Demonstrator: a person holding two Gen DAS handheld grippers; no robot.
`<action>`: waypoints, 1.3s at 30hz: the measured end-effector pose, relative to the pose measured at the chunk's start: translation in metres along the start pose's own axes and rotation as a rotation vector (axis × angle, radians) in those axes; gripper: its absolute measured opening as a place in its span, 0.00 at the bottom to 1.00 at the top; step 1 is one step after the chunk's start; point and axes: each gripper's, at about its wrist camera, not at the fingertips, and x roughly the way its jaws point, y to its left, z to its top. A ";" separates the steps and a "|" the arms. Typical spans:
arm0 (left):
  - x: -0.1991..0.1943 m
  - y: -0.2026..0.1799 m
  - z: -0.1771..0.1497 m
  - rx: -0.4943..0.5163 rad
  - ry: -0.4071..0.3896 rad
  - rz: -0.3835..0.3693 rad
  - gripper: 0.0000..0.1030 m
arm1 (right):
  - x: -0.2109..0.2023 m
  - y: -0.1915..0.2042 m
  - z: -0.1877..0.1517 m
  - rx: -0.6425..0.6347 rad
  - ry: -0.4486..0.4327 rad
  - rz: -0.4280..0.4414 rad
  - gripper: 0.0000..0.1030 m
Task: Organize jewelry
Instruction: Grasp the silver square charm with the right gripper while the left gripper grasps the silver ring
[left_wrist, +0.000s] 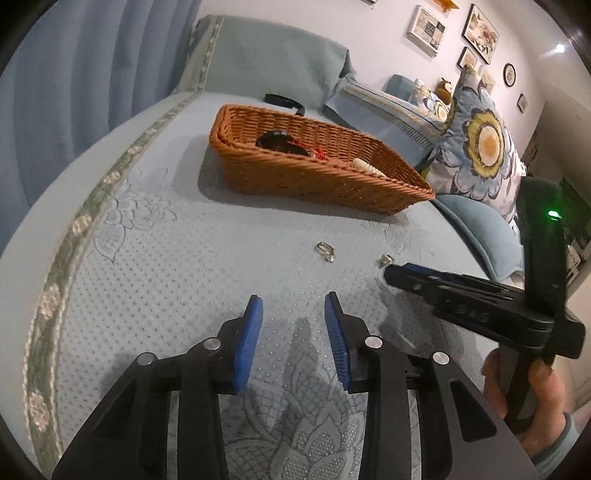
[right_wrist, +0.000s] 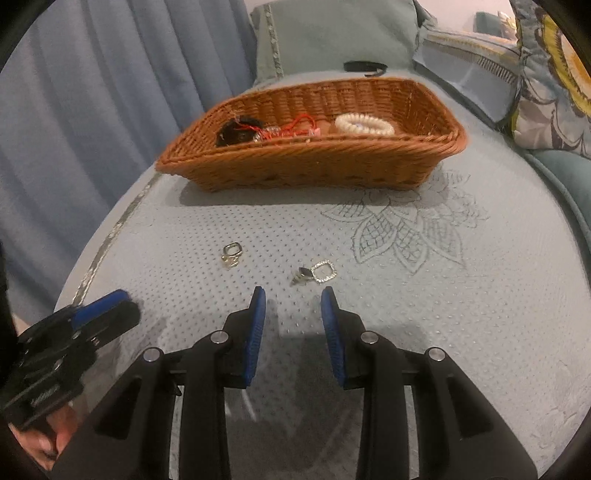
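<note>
Two small earrings lie on the bed, one gold (right_wrist: 231, 254) and one sparkly (right_wrist: 319, 274). The basket (right_wrist: 314, 168) behind them holds other jewelry. The right gripper (right_wrist: 293, 299) hangs released near the sparkly one, ready to grab. The left gripper (left_wrist: 293, 306) waits released too.
</note>
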 end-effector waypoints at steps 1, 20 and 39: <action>-0.001 -0.001 0.001 0.004 -0.003 0.001 0.32 | 0.004 0.004 0.001 -0.012 -0.002 -0.029 0.27; 0.012 -0.002 -0.001 0.000 0.034 -0.002 0.32 | 0.012 0.003 0.011 -0.046 -0.005 -0.122 0.09; 0.082 -0.042 0.041 0.102 0.130 0.021 0.32 | -0.002 -0.024 0.001 0.003 -0.017 -0.011 0.09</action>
